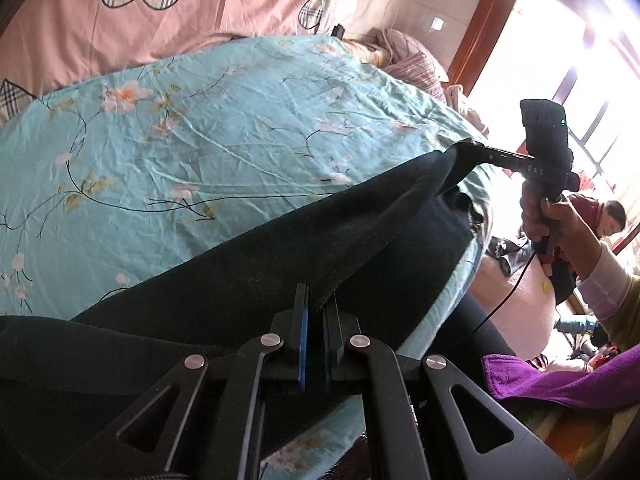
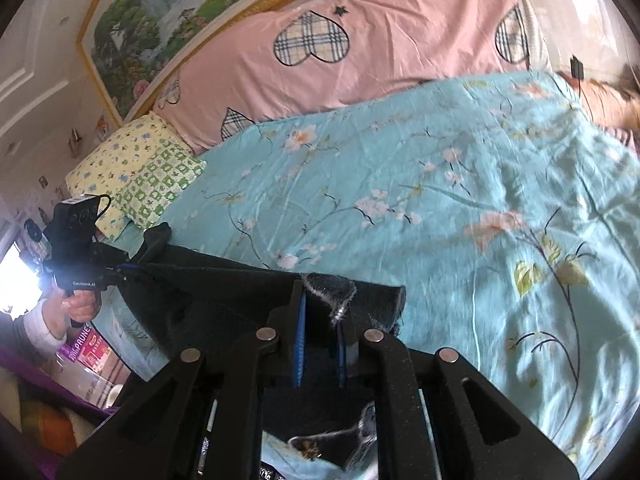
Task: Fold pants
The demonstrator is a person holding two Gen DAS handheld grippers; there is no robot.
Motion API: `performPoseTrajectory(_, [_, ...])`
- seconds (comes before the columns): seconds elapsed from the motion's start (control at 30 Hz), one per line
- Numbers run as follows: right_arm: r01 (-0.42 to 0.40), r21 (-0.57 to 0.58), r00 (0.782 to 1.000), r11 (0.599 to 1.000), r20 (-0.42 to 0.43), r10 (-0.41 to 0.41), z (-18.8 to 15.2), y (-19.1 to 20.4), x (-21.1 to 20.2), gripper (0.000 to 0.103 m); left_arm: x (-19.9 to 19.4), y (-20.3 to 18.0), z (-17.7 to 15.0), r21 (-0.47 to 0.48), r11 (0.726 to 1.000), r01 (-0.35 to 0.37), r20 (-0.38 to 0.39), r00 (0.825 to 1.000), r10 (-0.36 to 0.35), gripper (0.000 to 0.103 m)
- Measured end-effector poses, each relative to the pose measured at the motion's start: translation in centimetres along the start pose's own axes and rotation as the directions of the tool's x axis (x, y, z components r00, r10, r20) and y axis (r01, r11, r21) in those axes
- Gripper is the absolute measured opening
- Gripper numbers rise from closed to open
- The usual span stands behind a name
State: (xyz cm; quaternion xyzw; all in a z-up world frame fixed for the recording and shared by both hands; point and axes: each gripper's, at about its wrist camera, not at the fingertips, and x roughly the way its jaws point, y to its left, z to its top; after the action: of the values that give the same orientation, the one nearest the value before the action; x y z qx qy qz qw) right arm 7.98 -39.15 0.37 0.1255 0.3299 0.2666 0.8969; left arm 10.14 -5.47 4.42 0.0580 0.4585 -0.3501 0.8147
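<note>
Daylight enters through a window (image 1: 560,60) at the upper right of the left wrist view and blows out to white glare there; the same glare flares at the left edge of the right wrist view, washing over the other gripper (image 2: 120,270). The black pants (image 1: 280,248) read as near-featureless dark, while the teal bedspread (image 1: 200,128) is evenly lit with soft creases. Both views bend strongly at dark rounded corners; the right wrist view's right side is motion-smeared.

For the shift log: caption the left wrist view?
Left gripper and right gripper pinch black pants stretched over the floral sheet.
</note>
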Motion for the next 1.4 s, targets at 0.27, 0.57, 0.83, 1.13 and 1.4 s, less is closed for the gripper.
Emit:
performPoseTrajectory(0.27, [0.039, -0.019, 0.996, 0.999, -0.076, -0.040, -2.7, 0.3, -0.1, 0.013, 2.1, -0.9, -2.7, 0.012, 1.000, 0.010, -0.052, 0.999, -0.009, 0.004])
performPoseTrajectory(0.57, [0.083, -0.002, 0.991, 0.997, -0.105, -0.083, -4.6, -0.2, -0.1, 0.013, 3.1, -1.4, -4.2, 0.021, 1.000, 0.008, -0.070, 0.998, -0.006, 0.005])
performPoseTrajectory(0.83, [0.126, 0.026, 0.979, 0.992, -0.168, -0.120, -5.6, -0.3, -0.3, 0.031, 4.2, -1.4, -5.4, -0.019, 1.000, 0.014, -0.094, 0.995, -0.015, 0.016])
performPoseTrajectory(1.13, [0.157, -0.018, 0.986, 0.987, -0.052, -0.157, -3.4, 4.0, -3.3, 0.053, 1.5, -1.7, -6.6, -0.085, 0.996, 0.033, -0.029, 0.999, -0.036, 0.019])
performPoseTrajectory(1.4, [-0.008, -0.060, 0.999, 0.998, -0.044, 0.005, -0.9, 9.0, 1.8, 0.053, -1.8, 2.8, -7.0, -0.232, 0.972, -0.035, 0.045, 0.998, 0.047, 0.022])
